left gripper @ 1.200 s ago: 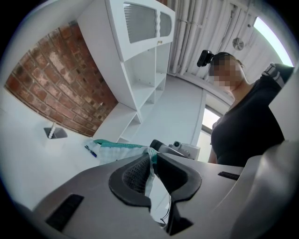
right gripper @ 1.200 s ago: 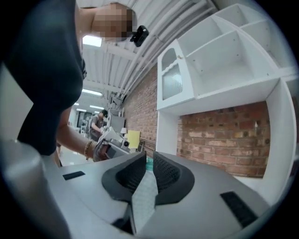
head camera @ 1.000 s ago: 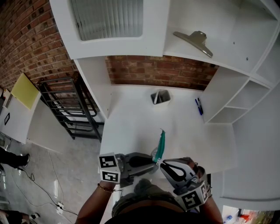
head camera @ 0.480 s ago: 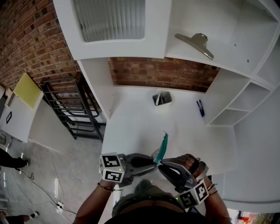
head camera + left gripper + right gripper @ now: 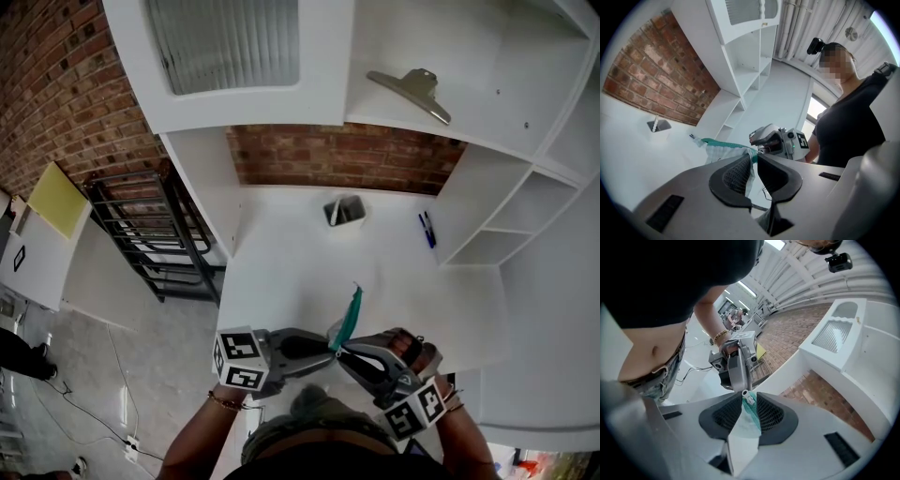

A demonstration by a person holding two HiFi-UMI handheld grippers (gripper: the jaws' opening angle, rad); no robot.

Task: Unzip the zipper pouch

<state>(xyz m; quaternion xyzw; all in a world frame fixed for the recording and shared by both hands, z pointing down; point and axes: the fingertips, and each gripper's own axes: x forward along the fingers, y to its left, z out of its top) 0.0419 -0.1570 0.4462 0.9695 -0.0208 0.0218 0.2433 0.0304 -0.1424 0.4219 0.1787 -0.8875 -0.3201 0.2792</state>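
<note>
The zipper pouch (image 5: 348, 317) hangs in the air over the near edge of the white table (image 5: 281, 244), caught between the two grippers. Its long axis runs away from the person toward the brick wall (image 5: 356, 155) and leans a little to the right at the far tip. The teal zipper (image 5: 723, 142) lies along the upper edge, with pale mesh fabric sagging below it.

The left gripper (image 5: 754, 157) comes in level from the left. Its jaws are pressed together on the near end of the pouch, with mesh fabric pinched between the pads. The right gripper (image 5: 749, 397) meets it from the right, angled slightly down. Its jaws have just been easing apart and leave only a narrow gap – the teal zipper end fills it, touching both pads, with the white pull (image 5: 748, 398) at the tips. The two grippers' tips nearly touch.

Farther back on the table stand a small grey holder (image 5: 344, 208) and, well to its right, blue pens (image 5: 427, 228).
</note>
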